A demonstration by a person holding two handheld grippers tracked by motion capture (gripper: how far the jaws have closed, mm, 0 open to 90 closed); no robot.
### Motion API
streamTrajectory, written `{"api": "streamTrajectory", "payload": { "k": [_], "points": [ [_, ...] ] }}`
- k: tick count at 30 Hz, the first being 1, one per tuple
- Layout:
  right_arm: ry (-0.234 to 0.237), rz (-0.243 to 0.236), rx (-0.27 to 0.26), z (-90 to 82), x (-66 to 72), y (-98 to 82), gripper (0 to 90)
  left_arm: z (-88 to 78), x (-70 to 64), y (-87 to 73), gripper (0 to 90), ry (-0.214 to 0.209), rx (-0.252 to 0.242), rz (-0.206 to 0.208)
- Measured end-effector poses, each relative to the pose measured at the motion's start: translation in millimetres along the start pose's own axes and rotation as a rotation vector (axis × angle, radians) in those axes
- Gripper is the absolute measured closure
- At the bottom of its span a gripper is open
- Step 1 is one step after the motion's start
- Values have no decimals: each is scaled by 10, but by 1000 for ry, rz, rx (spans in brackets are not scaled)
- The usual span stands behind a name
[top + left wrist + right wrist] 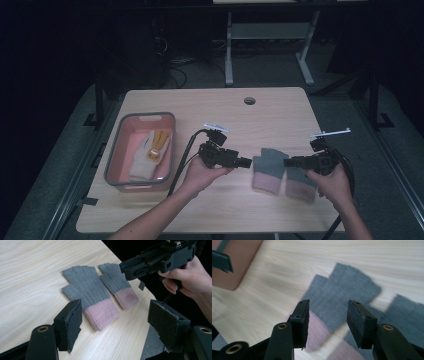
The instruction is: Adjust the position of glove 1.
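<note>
Two grey gloves with pink cuffs lie flat side by side on the right half of the table: one glove nearer the middle, the other glove just beside it toward the right edge. The left gripper hovers just left of them, jaws standing wide apart with nothing between the pads. The right gripper hangs over the pair, jaws partly open and empty, touching neither glove. One pink bin sits at the left, well apart, holding two more gloves, one white glove and one yellow glove.
</note>
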State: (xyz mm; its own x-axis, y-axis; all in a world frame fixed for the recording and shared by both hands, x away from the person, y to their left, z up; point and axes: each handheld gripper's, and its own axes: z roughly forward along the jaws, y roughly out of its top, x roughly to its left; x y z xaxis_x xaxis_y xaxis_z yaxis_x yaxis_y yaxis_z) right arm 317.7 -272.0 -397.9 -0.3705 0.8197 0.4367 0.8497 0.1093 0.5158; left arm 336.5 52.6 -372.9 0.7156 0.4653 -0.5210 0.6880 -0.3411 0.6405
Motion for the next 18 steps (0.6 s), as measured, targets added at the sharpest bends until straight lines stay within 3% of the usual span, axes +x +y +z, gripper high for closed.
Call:
{"api": "streamTrajectory", "payload": {
  "k": [9,18],
  "points": [
    [-65,13,10,-16,-147,-171,538,109,-3,-31,277,0,12,4],
    [-162,16,49,9,-248,-347,546,234,-28,-73,275,-8,25,1]
  ]
}}
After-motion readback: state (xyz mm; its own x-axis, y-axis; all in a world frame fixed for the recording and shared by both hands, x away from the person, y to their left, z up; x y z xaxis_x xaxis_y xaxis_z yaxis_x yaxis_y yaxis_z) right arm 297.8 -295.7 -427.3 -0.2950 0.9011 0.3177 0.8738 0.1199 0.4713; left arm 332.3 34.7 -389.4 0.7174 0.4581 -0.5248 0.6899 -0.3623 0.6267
